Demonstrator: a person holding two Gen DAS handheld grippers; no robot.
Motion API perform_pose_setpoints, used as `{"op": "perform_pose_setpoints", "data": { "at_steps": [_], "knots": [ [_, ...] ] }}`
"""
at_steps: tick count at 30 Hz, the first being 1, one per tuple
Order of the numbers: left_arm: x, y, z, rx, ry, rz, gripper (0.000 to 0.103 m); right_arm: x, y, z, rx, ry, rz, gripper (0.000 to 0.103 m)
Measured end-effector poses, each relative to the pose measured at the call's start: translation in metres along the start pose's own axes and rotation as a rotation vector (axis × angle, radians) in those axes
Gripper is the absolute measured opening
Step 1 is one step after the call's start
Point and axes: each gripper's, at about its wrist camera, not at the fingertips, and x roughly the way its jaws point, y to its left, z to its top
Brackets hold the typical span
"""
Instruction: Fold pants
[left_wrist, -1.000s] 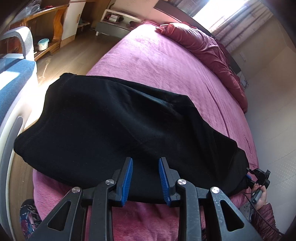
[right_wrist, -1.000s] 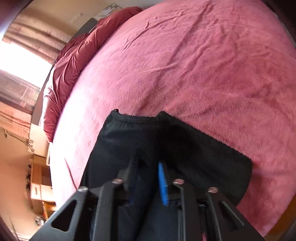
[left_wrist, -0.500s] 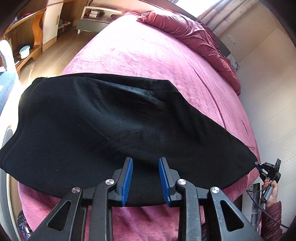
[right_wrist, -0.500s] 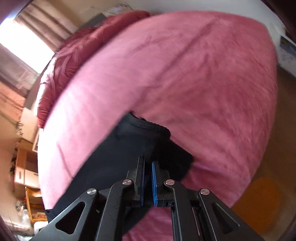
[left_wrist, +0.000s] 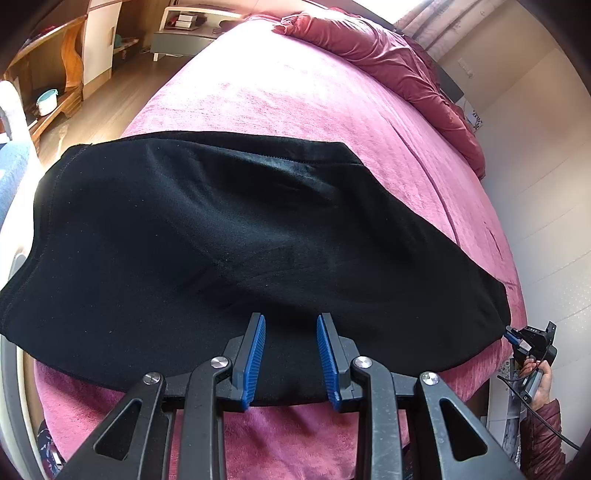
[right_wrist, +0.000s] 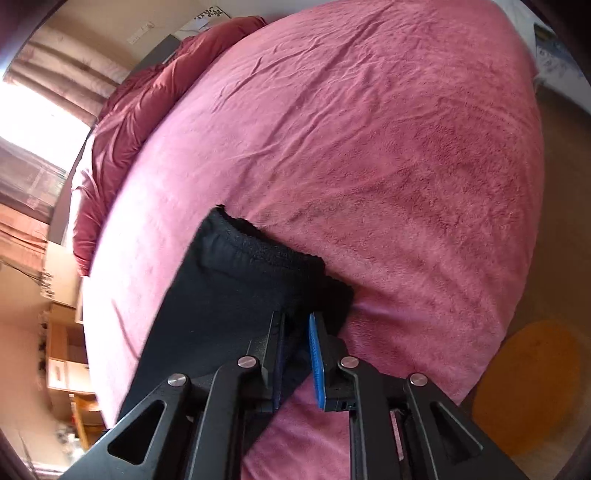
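Observation:
Black pants (left_wrist: 229, 236) lie spread across the near end of a pink bed (left_wrist: 295, 96). My left gripper (left_wrist: 290, 325) is open and empty, its blue pads just above the pants' near edge. My right gripper shows small at the pants' right corner in the left wrist view (left_wrist: 517, 338). In the right wrist view the pants' waistband end (right_wrist: 236, 295) lies on the bed (right_wrist: 369, 147). My right gripper (right_wrist: 297, 325) is part open there, its jaws astride the black cloth with a gap between the pads.
A dark red duvet (left_wrist: 388, 62) is heaped at the far end of the bed. Wooden shelves (left_wrist: 55, 74) and a grey low table (left_wrist: 184, 33) stand on the floor at left. An orange round mat (right_wrist: 532, 373) lies on the floor at right.
My right gripper was shut on the pants' end half a second ago; its jaws now stand apart. The pants have been drawn out flatter. My left gripper stayed open.

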Motion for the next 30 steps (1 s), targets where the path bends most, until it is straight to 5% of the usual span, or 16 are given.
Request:
{"op": "perform_pose_setpoints", "data": {
  "at_steps": [5,12,16,20,23,30],
  "knots": [
    [0.008,-0.003,-0.002,0.006,0.020,-0.003,0.029,0.007,-0.009,0.002,0.035,0.012,-0.001,0.015],
    [0.006,-0.005,-0.005,0.034,0.024,0.003,0.029,-0.021,0.012,-0.003,-0.071,-0.062,-0.050,0.006],
    [0.007,-0.004,-0.002,0.027,0.023,0.007,0.029,-0.021,-0.003,-0.001,-0.049,-0.062,-0.152,0.000],
    [0.010,-0.007,-0.001,0.009,0.021,0.004,0.029,-0.021,-0.022,0.000,0.037,-0.051,-0.110,0.005],
    [0.011,-0.005,-0.002,0.010,0.023,0.000,0.029,-0.027,-0.019,-0.002,0.056,-0.061,0.003,0.006],
    [0.015,-0.009,-0.001,0.014,0.035,-0.004,0.029,-0.004,-0.001,0.001,0.070,-0.038,0.015,0.021]
  ]
}}
